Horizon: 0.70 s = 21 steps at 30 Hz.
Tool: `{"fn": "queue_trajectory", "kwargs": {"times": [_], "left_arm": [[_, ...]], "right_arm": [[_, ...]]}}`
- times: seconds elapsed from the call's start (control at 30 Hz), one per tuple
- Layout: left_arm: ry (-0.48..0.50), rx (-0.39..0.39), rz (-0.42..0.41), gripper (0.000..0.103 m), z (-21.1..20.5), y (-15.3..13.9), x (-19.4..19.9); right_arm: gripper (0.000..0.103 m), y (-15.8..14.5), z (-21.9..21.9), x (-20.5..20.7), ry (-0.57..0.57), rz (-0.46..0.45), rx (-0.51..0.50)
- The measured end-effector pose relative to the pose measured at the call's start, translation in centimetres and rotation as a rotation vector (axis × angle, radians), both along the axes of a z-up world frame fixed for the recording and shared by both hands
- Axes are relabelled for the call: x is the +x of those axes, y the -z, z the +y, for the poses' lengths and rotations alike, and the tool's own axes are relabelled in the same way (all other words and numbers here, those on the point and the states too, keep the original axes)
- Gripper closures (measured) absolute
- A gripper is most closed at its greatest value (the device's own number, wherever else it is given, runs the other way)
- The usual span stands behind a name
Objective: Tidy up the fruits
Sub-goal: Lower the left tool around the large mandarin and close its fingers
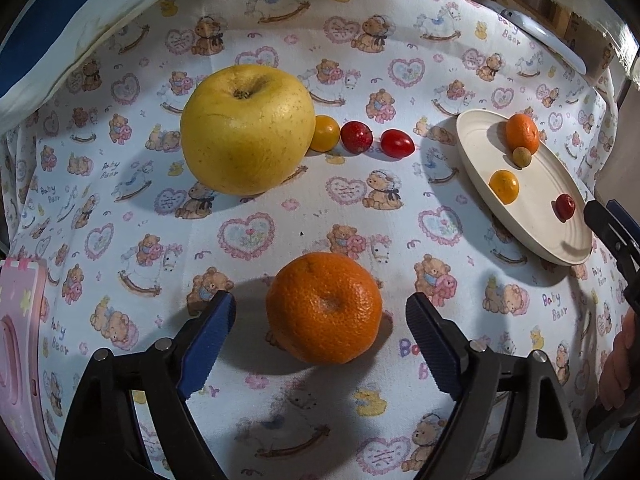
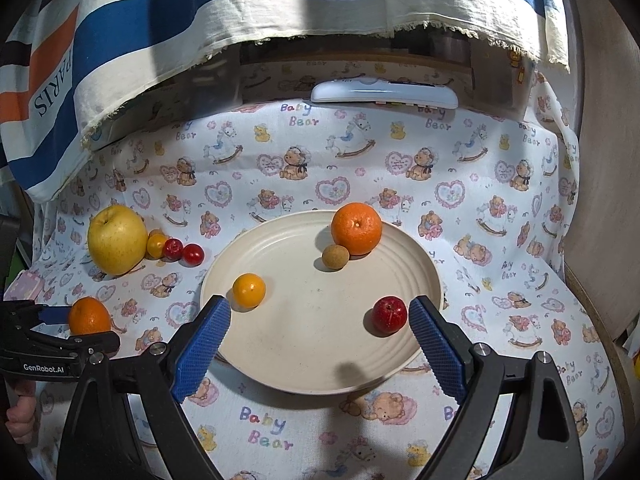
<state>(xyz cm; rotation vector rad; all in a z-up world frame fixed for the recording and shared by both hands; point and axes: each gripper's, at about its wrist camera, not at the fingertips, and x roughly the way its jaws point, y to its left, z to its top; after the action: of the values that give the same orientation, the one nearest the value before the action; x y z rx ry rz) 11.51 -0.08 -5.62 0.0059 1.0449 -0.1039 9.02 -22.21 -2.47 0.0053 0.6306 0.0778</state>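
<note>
My left claw (image 1: 320,312) stands spread around a tangerine (image 1: 324,307) on the desk (image 1: 280,216), low centre of frame, pads clear of it. My right claw (image 2: 320,316) hangs spread over the plate (image 2: 312,360), lower centre, empty.

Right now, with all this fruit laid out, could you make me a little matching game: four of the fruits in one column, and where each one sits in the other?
Fruits:
1. yellow apple
2. small brown fruit
3. red fruit on the plate
4. mandarin on the cloth

Places:
A. between the open fingers of the left gripper
B. beside the right gripper's right finger
C. touching the mandarin on the plate
D. next to a row of small tomatoes

Pairs: 1-D, 2-C, 3-B, 4-A
</note>
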Motion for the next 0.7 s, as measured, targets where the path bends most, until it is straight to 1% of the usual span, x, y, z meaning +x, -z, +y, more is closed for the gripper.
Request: {"fn": "queue_trajectory", "kwargs": {"times": [0.07,0.2,0.27,0.33,0.37,0.4,0.43,0.57,0.7], "left_arm": [[-0.002,0.0,-0.001,0.018,0.1,0.0,0.0],[-0.002,-0.001,0.011,0.025,0.1,0.3,0.3],[-0.003,0.003,0.009,0.025,0.1,0.4,0.3],[-0.004,0.001,0.007,0.03,0.1,0.4,0.3],[-0.005,0.004,0.003,0.038,0.1,0.4,0.3],[-0.007,0.007,-0.003,0.049,0.1,0.3,0.3],[-0.001,-0.002,-0.008,0.054,0.0,0.2,0.2],[-0.005,-0.025,-0.014,0.054,0.5,-0.1,0.0],[-0.03,-0.032,-0.067,0.054,1.6,-1.6,-0.4]], "right_arm": [[0.011,0.1,0.0,0.1,0.002,0.004,0.002],[0.011,0.1,0.0,0.1,0.005,0.006,0.001],[0.011,0.1,0.0,0.1,0.003,0.005,0.003],[0.011,0.1,0.0,0.1,0.003,0.003,0.01],[0.011,0.1,-0.1,0.1,0.005,0.004,0.012],[0.011,0.1,-0.1,0.1,0.007,0.004,0.012],[0.011,0.1,-0.1,0.1,0.008,0.004,0.013],[0.011,0.1,-0.3,0.1,0.007,0.005,0.019],[0.011,-0.3,-0.3,-0.1,-0.002,-0.01,0.026]]}}
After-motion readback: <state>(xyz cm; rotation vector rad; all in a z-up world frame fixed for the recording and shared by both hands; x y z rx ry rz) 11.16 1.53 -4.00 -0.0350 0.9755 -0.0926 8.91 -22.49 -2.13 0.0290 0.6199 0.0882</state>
